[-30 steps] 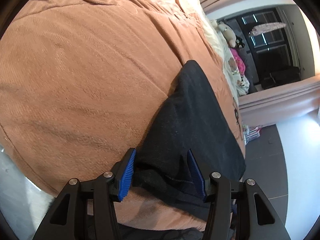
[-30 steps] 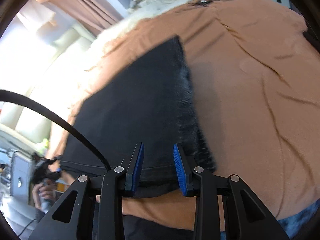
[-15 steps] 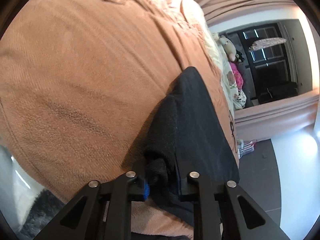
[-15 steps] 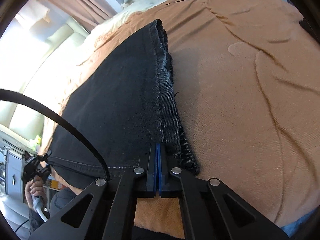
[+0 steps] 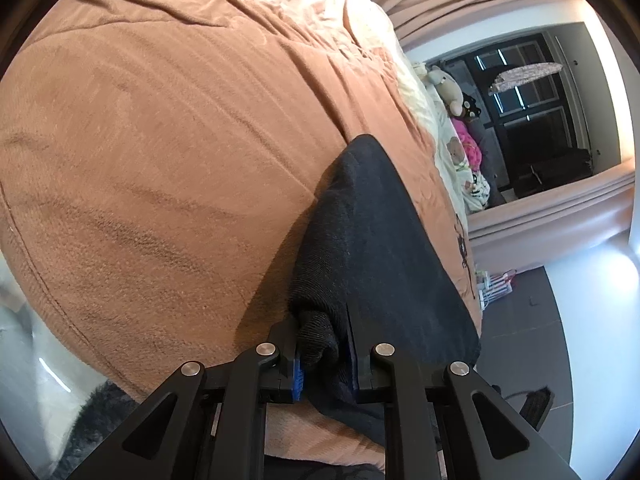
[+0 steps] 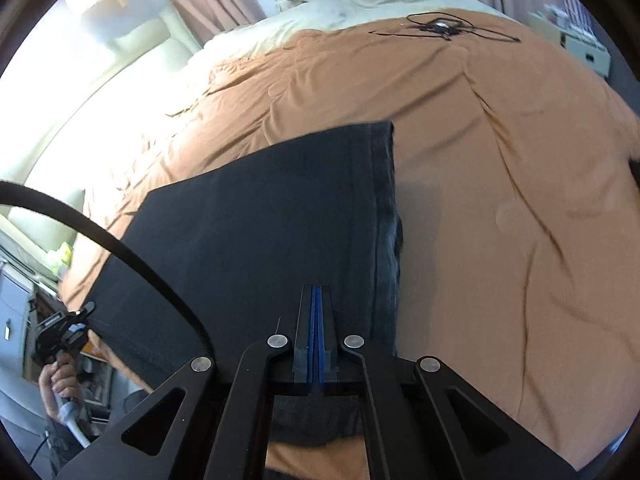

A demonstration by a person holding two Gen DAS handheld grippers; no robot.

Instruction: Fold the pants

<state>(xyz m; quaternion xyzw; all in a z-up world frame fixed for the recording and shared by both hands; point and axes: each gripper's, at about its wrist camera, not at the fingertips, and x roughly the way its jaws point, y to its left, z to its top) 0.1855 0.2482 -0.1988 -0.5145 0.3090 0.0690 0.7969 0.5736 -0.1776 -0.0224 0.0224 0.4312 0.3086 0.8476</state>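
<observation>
Left wrist: one pants (image 5: 372, 240), left claw (image 5: 323, 356) clamping it; right claw (image 6: 317, 336) pinching it.

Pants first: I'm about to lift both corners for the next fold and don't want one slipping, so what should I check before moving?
1. Left claw shut on a bunched corner of the pants: ok.
2. Right claw pads pressed together at the near hem: ok; how much cloth they pinch: cannot tell.
3. Pants lie flat between the grips: ok.
4. Black cable on the orange blanket far from the pants: ok.
5. Black strap crosses over the pants: not ok.
</observation>
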